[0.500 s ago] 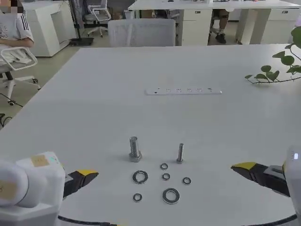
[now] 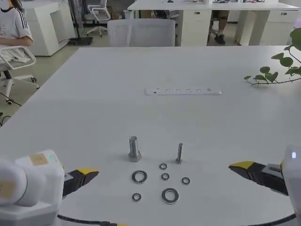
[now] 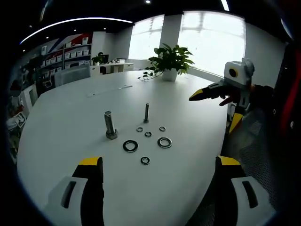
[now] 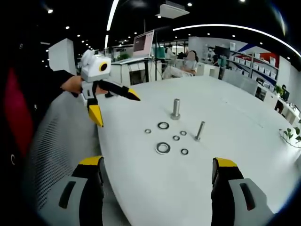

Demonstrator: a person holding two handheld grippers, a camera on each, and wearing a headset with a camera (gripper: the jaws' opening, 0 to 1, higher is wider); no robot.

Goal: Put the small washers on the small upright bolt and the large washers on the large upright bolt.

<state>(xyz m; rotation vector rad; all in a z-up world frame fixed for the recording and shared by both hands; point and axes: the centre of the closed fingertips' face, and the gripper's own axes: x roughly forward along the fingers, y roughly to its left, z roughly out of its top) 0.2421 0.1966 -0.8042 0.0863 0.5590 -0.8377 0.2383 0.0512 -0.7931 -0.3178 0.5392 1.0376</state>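
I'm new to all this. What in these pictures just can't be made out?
- Head view: the yellow-tipped right gripper is cut off by the right edge, and one jaw shows.
- Head view: the white power strip is too small to count its sockets.
- Head view: the green leafy plant runs off the right edge, so its full shape can't be told.

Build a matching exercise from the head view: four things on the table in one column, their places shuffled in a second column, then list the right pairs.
Things
1. large bolt
2. small bolt
3. power strip
4. plant

Places
A. far right side of the table
B. upright, left of the other bolt
C. lying flat, beyond both bolts
D. upright, right of the other bolt

Pairs: 1-B, 2-D, 3-C, 4-A
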